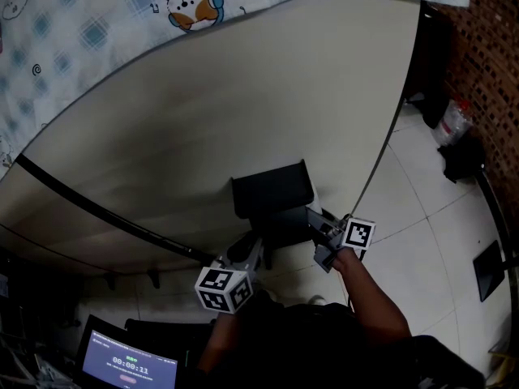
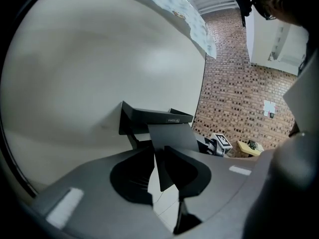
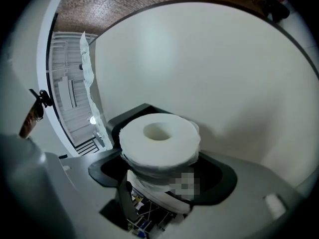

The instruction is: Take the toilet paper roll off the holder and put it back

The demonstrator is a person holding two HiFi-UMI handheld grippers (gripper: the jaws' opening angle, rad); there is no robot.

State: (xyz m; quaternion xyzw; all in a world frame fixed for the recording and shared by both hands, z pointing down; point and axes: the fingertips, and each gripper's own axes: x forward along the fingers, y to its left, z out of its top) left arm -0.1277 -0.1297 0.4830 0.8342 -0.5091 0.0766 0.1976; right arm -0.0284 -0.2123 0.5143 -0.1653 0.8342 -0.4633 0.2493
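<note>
A black wall-mounted holder [image 1: 272,193] sits at the middle of the pale wall. Its thin lid [image 2: 169,136] is raised toward me and lies between the jaws of my left gripper [image 2: 159,166], which are shut on it. In the head view the left gripper [image 1: 258,248] reaches up from below the holder. My right gripper [image 3: 159,158] is shut on a white toilet paper roll [image 3: 159,136], its hollow core facing the camera, just in front of the holder [image 3: 127,121]. From the head view the right gripper [image 1: 319,224] is at the holder's right side; the roll is hidden there.
A black pipe [image 1: 105,213] runs along the wall's foot. A patterned cloth [image 1: 81,19] hangs above. A lit screen [image 1: 130,367] stands at bottom left. Dark objects [image 1: 462,156] lie on the tiled floor at right, by a brick wall [image 2: 239,83].
</note>
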